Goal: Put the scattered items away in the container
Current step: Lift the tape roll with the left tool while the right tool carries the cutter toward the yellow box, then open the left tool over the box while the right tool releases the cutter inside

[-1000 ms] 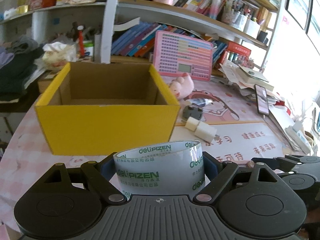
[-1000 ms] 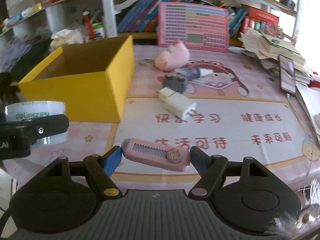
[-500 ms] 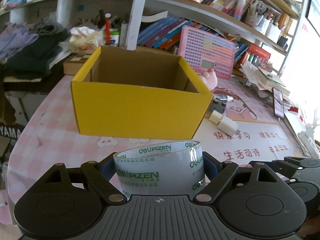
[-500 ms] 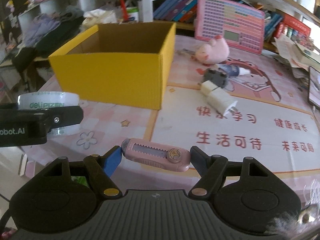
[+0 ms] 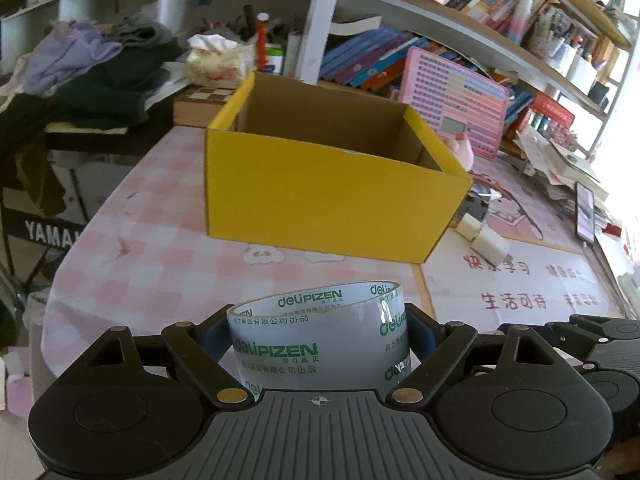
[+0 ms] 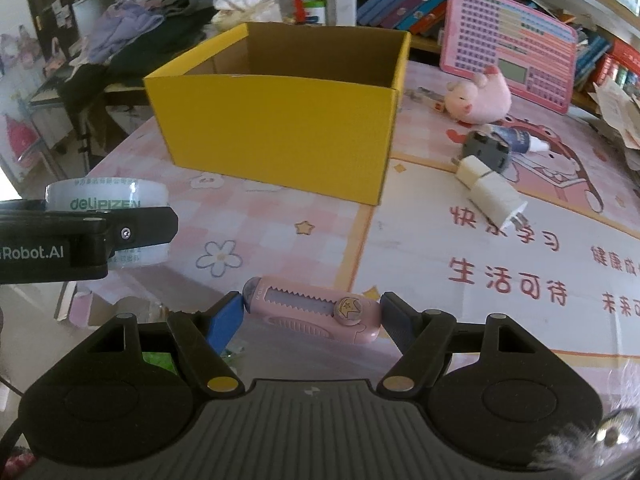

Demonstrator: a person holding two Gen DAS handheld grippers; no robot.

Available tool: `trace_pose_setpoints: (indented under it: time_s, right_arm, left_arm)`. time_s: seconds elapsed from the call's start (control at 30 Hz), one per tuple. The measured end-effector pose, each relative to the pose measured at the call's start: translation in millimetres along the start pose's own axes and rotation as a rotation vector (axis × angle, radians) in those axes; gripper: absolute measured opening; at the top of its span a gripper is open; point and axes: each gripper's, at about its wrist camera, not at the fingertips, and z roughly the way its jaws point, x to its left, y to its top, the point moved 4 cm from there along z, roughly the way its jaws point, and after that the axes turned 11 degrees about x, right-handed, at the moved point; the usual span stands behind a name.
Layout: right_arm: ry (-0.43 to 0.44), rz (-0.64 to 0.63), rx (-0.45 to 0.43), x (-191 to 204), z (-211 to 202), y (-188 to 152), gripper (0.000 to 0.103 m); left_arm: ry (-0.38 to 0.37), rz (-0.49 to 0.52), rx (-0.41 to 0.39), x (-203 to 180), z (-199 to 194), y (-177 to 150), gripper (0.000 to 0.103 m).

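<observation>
Both grippers drew back from the yellow box (image 6: pixel 280 136), clamping tape roll (image 5: pixel 320 336) and cutter (image 6: pixel 312 308).

A: Daylight's pouring in from the right, blowing out to white beyond the box (image 5: pixel 332 188) in the left wrist view.

B: And left of the box (image 6: pixel 280 136) it's dim, the clothes (image 6: pixel 132 28) in shade. Fisheye bends the shelves at the edges.

A: Glare streaks on the tape (image 5: pixel 320 344). Lower right corner of the right view is smeared.
</observation>
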Motion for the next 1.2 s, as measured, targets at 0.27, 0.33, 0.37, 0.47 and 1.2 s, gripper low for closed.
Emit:
trace_pose_setpoints:
  time_s: [0.27,0.33,0.37,0.47,1.2]
  right_arm:
    - [0.027,-0.044,-0.019,13.4,0.5,8.9,0.073]
    - [0.036,-0.057,-0.027,17.2,0.2,11.5,0.073]
    - [0.040,-0.064,-0.031,19.2,0.4,13.2,0.073]
    - [0.051,-0.085,-0.044,24.4,0.2,18.7,0.073]
    - [0.146,-0.373,-0.329,13.5,-30.8,99.6,0.073]
  left_arm:
    - [0.032,-0.047,-0.035,15.0,-10.0,0.6,0.087]
    - [0.039,-0.061,-0.052,19.2,-13.6,2.8,0.087]
    - [0.042,-0.065,-0.057,21.0,-14.8,3.4,0.087]
    - [0.057,-0.083,-0.067,26.9,-17.3,5.3,0.087]
    - [0.126,-0.139,-0.238,18.7,-19.7,77.5,0.087]
